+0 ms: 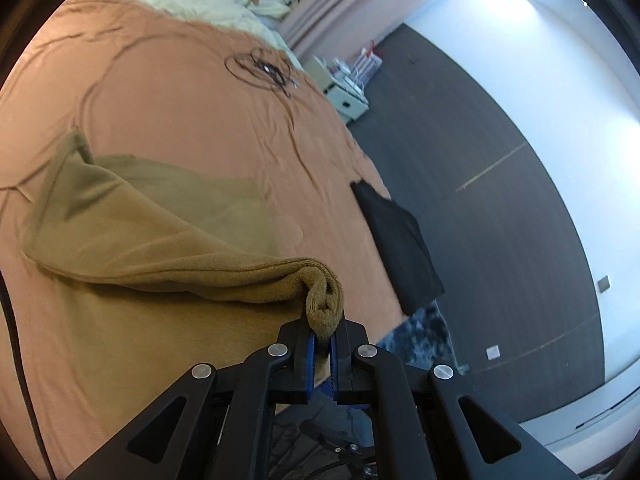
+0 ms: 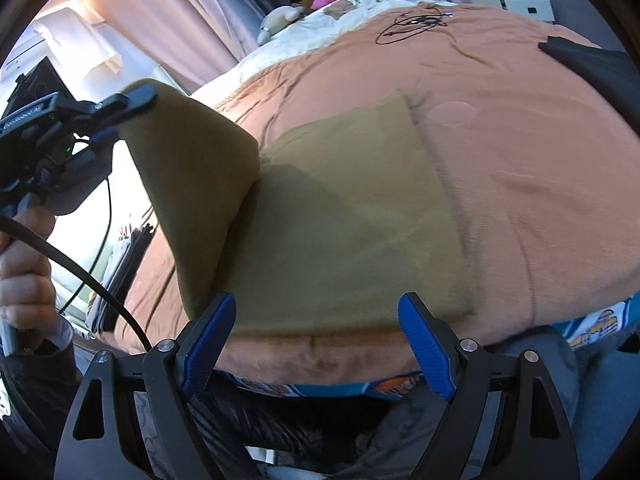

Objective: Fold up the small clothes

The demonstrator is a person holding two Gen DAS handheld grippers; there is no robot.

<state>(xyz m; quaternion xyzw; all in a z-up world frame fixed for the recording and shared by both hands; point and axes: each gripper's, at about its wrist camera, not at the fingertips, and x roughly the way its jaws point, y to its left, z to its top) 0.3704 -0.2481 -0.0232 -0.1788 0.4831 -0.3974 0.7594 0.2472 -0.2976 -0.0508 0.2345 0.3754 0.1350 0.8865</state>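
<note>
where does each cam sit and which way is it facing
Left wrist: rides the left claw, looking along its fingers across the orange bedspread; the claw is shut on the olive cloth.
Right wrist: rides the open right claw, facing the bed; it shows the left claw lifting a corner and the left hand.
Shared: olive cloth, bedspread, black garment, cable coil.

Towel [image 2: 344, 216] on bedspread [image 2: 520, 152], cable coil [image 2: 412, 24] behind, folded garment [image 2: 596, 68] far right

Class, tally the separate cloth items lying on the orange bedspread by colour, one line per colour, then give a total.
Olive-tan cloth: 1
Black cloth: 1
Total: 2
</note>
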